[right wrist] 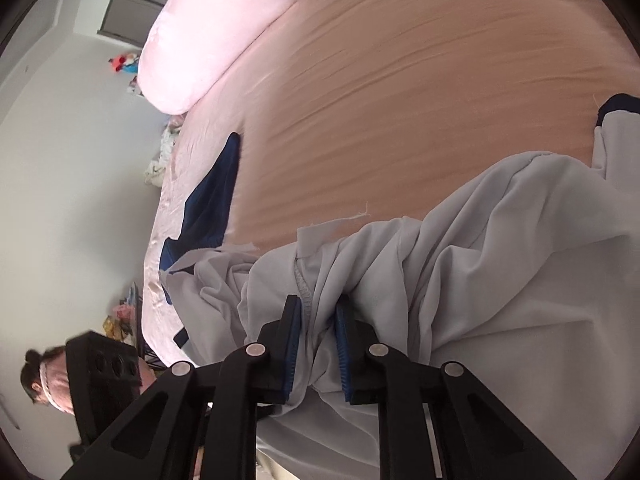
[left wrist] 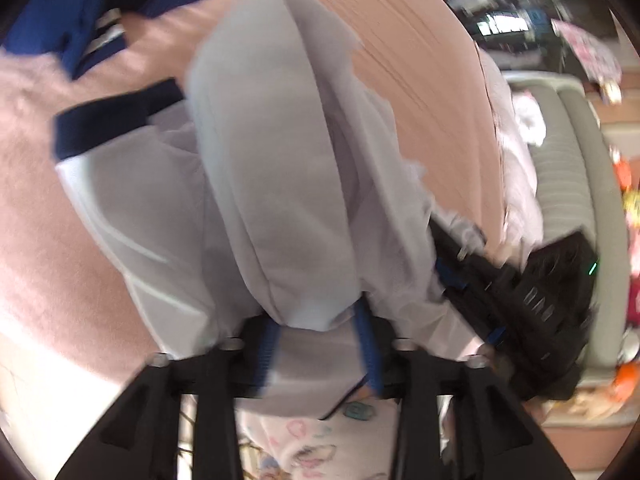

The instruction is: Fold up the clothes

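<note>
A light grey garment [left wrist: 272,160] with a navy cuff [left wrist: 116,120] lies bunched on the bed. A fold of it sits loosely between the blue pads of my left gripper [left wrist: 318,350], whose jaws stand apart and open. In the right wrist view the same garment [right wrist: 480,260] is crumpled, and my right gripper [right wrist: 319,346] is shut on a gathered fold with a stitched seam. The right gripper's black body [left wrist: 540,300] shows in the left wrist view at the garment's right edge. The left wrist picture is blurred.
A peach sheet [right wrist: 400,80] covers the bed. A navy garment [right wrist: 212,200] lies near the bed's edge, also seen as navy cloth [left wrist: 60,20] at top left. A pink pillow [right wrist: 208,40] is at the head. A person's head [right wrist: 44,380] and a black device [right wrist: 100,364] are at lower left.
</note>
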